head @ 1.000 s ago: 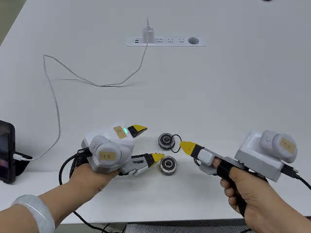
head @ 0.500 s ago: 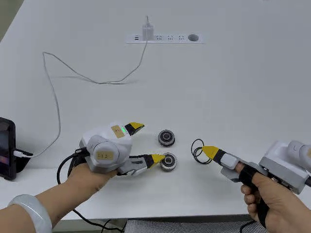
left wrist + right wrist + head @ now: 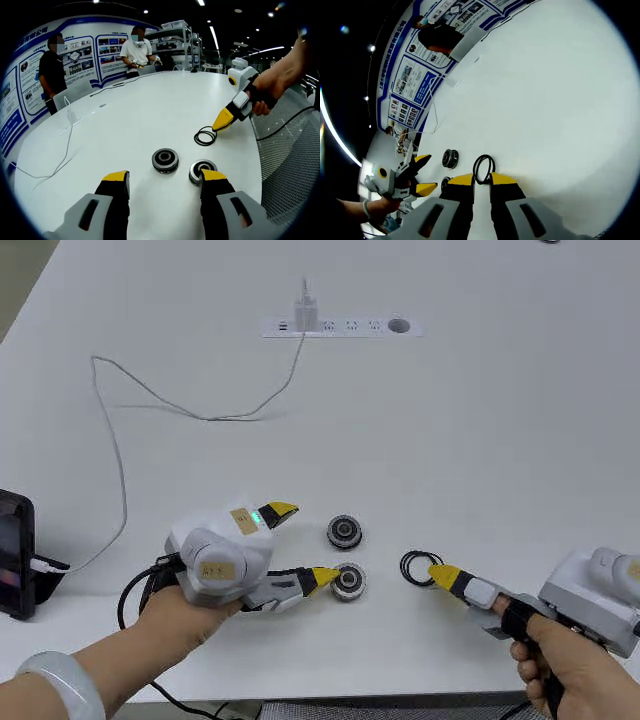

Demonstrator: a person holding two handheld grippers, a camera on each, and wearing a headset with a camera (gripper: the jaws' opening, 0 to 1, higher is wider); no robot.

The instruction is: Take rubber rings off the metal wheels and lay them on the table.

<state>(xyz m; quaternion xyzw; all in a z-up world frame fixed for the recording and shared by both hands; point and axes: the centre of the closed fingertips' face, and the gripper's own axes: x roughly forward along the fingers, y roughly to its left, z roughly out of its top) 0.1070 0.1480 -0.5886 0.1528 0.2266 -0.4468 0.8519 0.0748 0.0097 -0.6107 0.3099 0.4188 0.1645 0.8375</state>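
Note:
Two small metal wheels lie near the table's front edge. The far wheel [image 3: 344, 532] has a dark rim; the near wheel [image 3: 349, 581] shows a pale metal rim. My left gripper [image 3: 303, 543] stands open beside them, its lower fingertip close against the near wheel [image 3: 202, 171]. A black rubber ring [image 3: 420, 567], looking doubled, rests on the table to the right of the wheels. My right gripper [image 3: 440, 573] has its jaws nearly together on the ring's near edge [image 3: 483, 167]. In the left gripper view the ring [image 3: 205, 136] lies flat under the right gripper [image 3: 223, 119].
A white power strip [image 3: 335, 327] sits at the back, with a white cable [image 3: 115, 440] trailing to a dark phone [image 3: 12, 552] at the left edge. The table's front edge runs just below both hands. People stand beyond the table in the left gripper view.
My right gripper drew away to the right from the far wheel with the rubber ring and brought it down onto the table. The left gripper has barely moved.

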